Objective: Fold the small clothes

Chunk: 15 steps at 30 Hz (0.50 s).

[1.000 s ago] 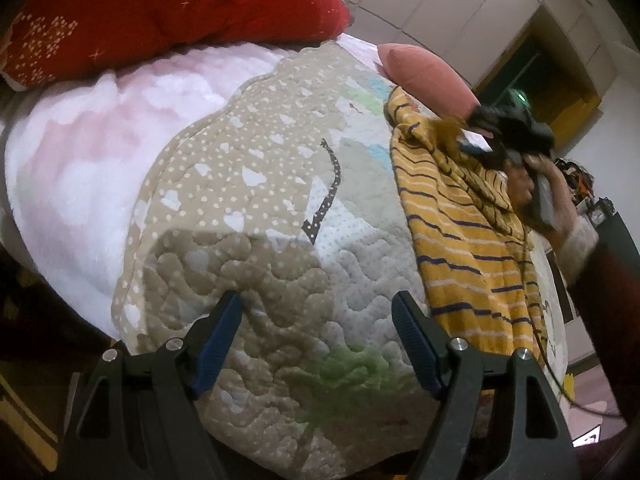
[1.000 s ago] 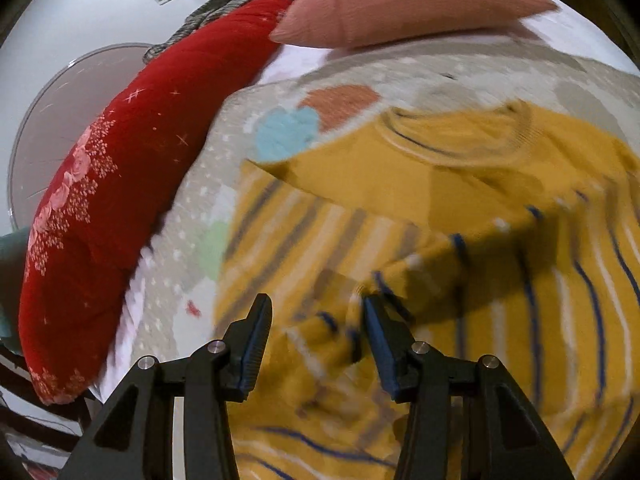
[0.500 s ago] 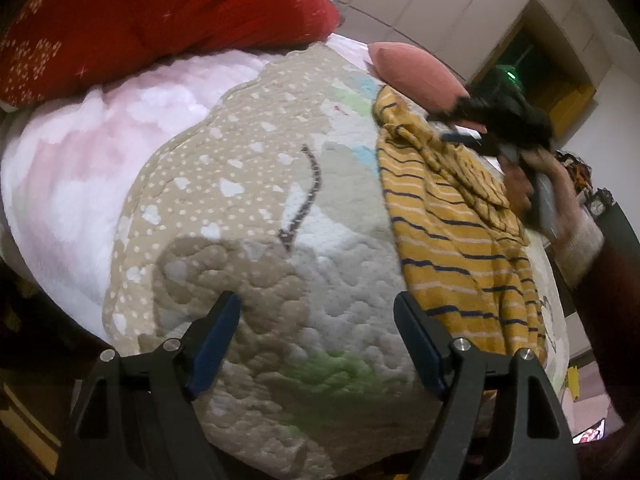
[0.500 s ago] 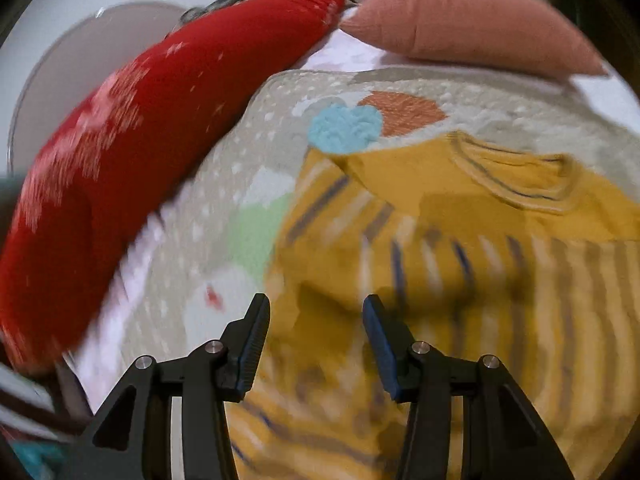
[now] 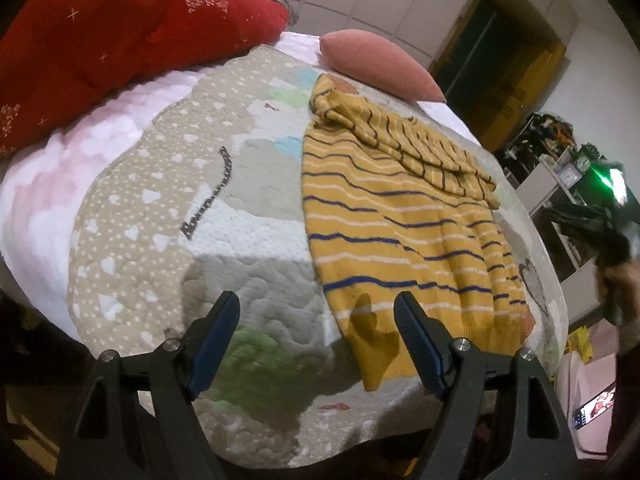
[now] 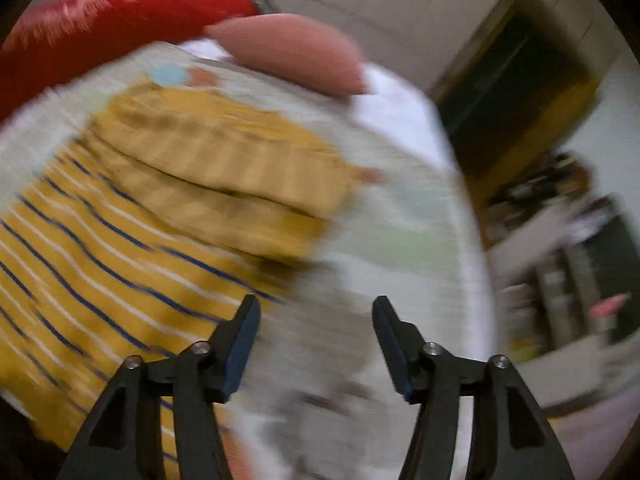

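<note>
Yellow striped sweater (image 5: 400,232) spread flat on the patchwork quilt (image 5: 168,200), toward the quilt's right half as seen from the left wrist camera. Both sleeves folded across the upper chest, lying one over the other as a band below the collar. Body striped in navy and white; hem nearest the camera, reaching almost to the quilt's near edge. In the right wrist view, same sweater (image 6: 132,240) at lower left, heavily blurred, with the folded sleeves still readable as two overlapping strips.

Left gripper (image 5: 316,340) poised above the quilt's near edge, jaws set wide, nothing between them; right-hand fingertip over the sweater's hem corner, left one over bare quilt. No contact with the cloth visible.

Right gripper (image 6: 316,340) off the sweater's edge, above bare quilt (image 6: 400,220), jaws opening, nothing between them. From the left wrist camera, visible only as a dark blurred shape at far right, held by a hand (image 5: 618,284).

Beyond the sweater's collar, a pink pillow (image 5: 380,64); along the quilt's far left side, a red blanket (image 5: 120,28). Under the quilt, a pale pink sheet (image 5: 60,168).
</note>
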Available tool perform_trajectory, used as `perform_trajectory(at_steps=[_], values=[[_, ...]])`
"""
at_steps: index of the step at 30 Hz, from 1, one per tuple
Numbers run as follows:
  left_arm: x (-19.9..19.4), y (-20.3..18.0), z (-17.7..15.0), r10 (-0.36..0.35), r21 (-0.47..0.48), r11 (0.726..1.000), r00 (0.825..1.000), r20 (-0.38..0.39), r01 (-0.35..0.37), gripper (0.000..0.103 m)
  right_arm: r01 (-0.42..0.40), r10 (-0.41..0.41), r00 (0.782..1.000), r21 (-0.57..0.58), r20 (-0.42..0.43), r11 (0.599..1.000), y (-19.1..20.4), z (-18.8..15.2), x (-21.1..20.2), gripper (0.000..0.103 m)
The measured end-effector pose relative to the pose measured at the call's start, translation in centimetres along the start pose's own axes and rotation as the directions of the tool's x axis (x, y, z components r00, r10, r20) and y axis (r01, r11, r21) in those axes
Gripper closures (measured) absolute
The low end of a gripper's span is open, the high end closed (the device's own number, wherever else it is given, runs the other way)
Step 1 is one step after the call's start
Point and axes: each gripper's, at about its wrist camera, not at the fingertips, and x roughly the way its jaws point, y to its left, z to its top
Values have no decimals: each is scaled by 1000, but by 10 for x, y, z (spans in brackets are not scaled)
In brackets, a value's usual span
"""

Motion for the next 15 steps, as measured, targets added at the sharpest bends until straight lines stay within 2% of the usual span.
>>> perform_trajectory(at_steps=[2, 4, 8, 11, 15], values=[[0, -6, 0, 9, 2, 1000, 1000, -4, -9, 25, 81, -81, 997, -1, 14, 997, -21, -19, -7, 28], [-1, -14, 0, 21, 7, 1000, 1000, 0, -21, 25, 85, -85, 996, 38, 8, 996, -38, -38, -9, 28], [-4, -27, -1, 38, 26, 999, 999, -2, -38, 25, -20, 22, 1000, 141, -15, 990, -46, -75, 4, 28], [-9, -38, -4, 63, 63, 996, 998, -2, -63, 25, -79, 84, 996, 172, -18, 982, -25, -96, 13, 28], [-11, -44, -5, 88, 74, 993, 996, -7, -87, 25, -198, 203, 979, 250, 6, 948, 3, -115, 16, 28]])
